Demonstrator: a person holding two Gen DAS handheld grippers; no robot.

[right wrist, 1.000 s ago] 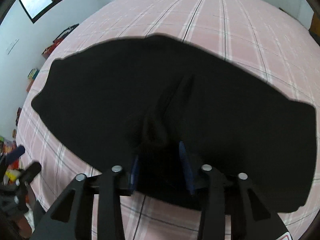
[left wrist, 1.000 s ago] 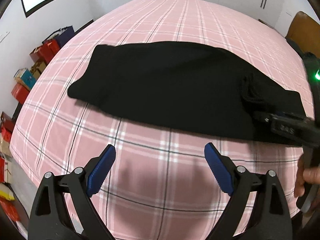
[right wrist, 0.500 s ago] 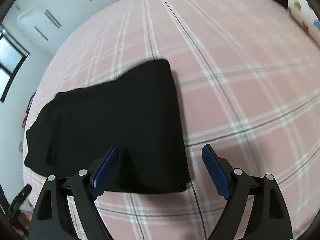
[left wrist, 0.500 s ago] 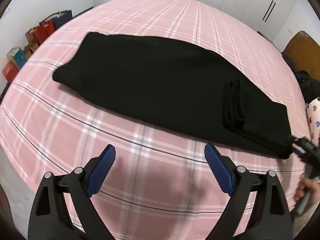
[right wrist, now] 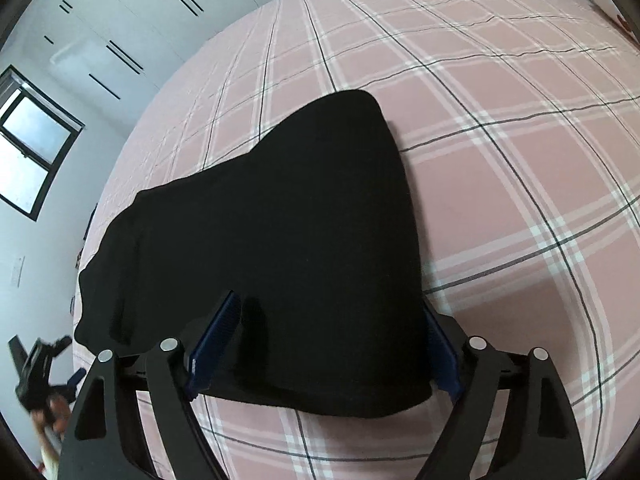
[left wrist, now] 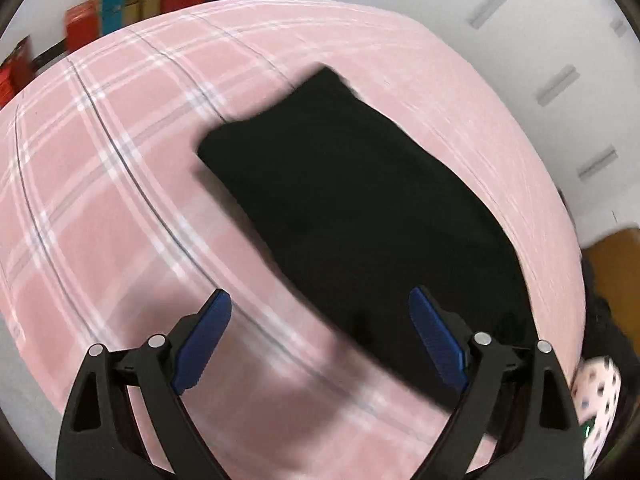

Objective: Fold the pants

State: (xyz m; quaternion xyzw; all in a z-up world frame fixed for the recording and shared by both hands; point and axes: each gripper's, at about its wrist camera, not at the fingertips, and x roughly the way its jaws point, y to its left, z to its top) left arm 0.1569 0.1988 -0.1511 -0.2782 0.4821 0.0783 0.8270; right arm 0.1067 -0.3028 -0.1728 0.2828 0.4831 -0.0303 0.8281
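Black pants (left wrist: 360, 208) lie folded lengthwise in a long strip on the pink plaid bed (left wrist: 120, 184). In the left wrist view, my left gripper (left wrist: 320, 340) is open and empty, just above one end of the strip. In the right wrist view the pants (right wrist: 288, 240) stretch away to the left. My right gripper (right wrist: 324, 350) is open, its jaws straddling the near end of the pants, with the cloth between them. The left gripper (right wrist: 44, 360) shows small at the far left edge.
Coloured boxes (left wrist: 120, 4) stand along the wall beyond the bed. White wardrobe doors (right wrist: 132, 32) and a window (right wrist: 32, 144) are behind. A spotted pillow (left wrist: 596, 392) and a wooden headboard (left wrist: 612, 264) are at the right.
The right gripper let go of the pants, swung round to their end and now straddles it. The left gripper turned and moved toward the other end.
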